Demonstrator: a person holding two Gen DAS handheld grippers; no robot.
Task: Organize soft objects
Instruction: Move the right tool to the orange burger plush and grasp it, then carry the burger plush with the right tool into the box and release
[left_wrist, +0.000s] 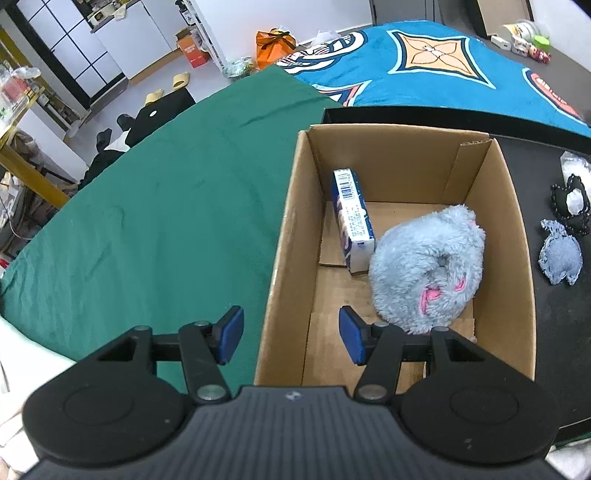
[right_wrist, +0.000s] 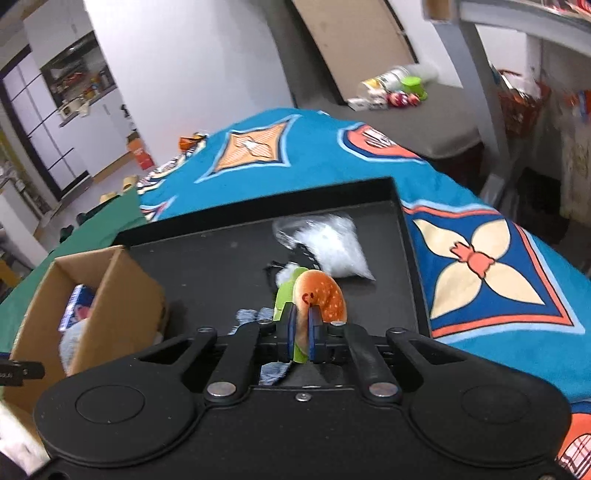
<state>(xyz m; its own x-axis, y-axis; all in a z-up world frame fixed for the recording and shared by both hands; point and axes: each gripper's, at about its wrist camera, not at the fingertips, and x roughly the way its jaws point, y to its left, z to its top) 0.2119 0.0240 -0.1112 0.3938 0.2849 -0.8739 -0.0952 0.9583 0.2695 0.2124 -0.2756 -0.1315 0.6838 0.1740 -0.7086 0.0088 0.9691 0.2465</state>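
In the left wrist view an open cardboard box (left_wrist: 291, 206) holds a fluffy grey-blue plush (left_wrist: 424, 266) with pink marks and a blue-and-white tissue pack (left_wrist: 351, 218). My left gripper (left_wrist: 291, 338) hangs open over the box's near left wall, with nothing between its blue pads. In the right wrist view my right gripper (right_wrist: 300, 325) is shut on a soft burger toy (right_wrist: 325, 293), orange bun with green beside it, lifted above the black tray (right_wrist: 402, 210). The box (right_wrist: 122, 280) sits on the tray's left part.
On the tray lie a denim pouch (left_wrist: 559, 256), a black-and-white soft piece (left_wrist: 570, 203) and a clear bag of white stuffing (right_wrist: 332, 245). A green cloth (left_wrist: 166, 206) covers the left side, a patterned blue blanket (right_wrist: 480, 266) the right and back.
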